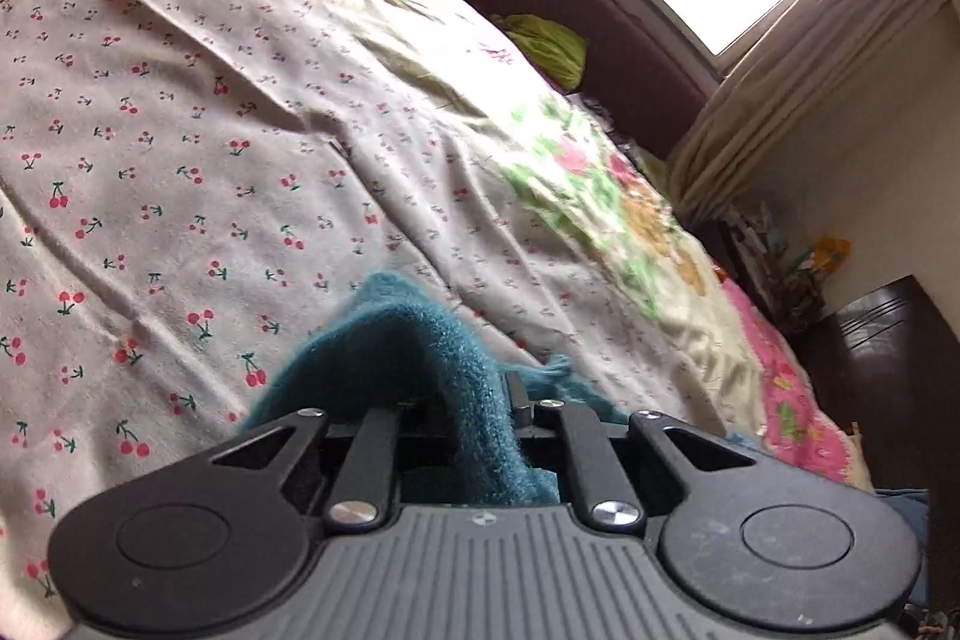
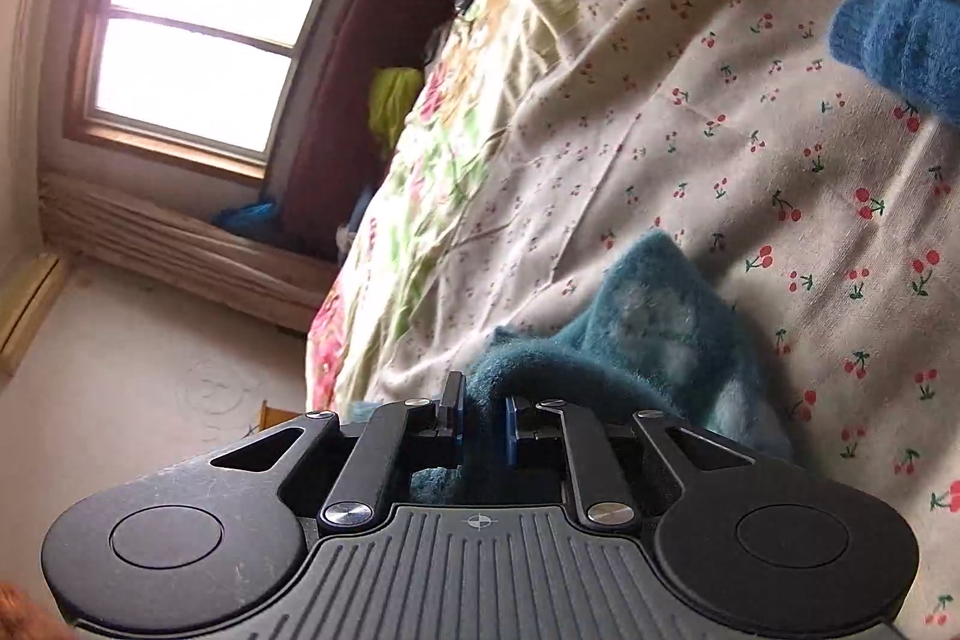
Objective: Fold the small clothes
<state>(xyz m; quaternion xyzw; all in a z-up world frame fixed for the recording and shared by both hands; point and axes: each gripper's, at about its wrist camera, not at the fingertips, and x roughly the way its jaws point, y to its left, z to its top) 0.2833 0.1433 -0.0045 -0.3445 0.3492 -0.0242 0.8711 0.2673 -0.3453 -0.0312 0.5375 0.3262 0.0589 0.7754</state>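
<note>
Left gripper (image 1: 462, 400): being kept nearly closed, a fold of the teal knit garment (image 1: 420, 376) being pinched between its jaws.
Right gripper (image 2: 480, 418): being kept narrow, the teal knit garment (image 2: 636, 316) being clamped between the blue pads (image 2: 511, 430).
Garment's place: being held just ahead of both grippers, its free part being draped over the cherry-print sheet (image 1: 180, 130) beyond and below the fingertips.
Handling: judged light, soft and floppy; sagging is to be expected wherever it is not being supported, and the fuzzy knit is unlikely to be slipping.
Where to hold: edges or corners, well apart, are being favoured, so that the cloth is being kept taut while being folded.
Nearby: another blue knit piece (image 2: 894, 40) is lying farther ahead, to the right gripper's right.
</note>
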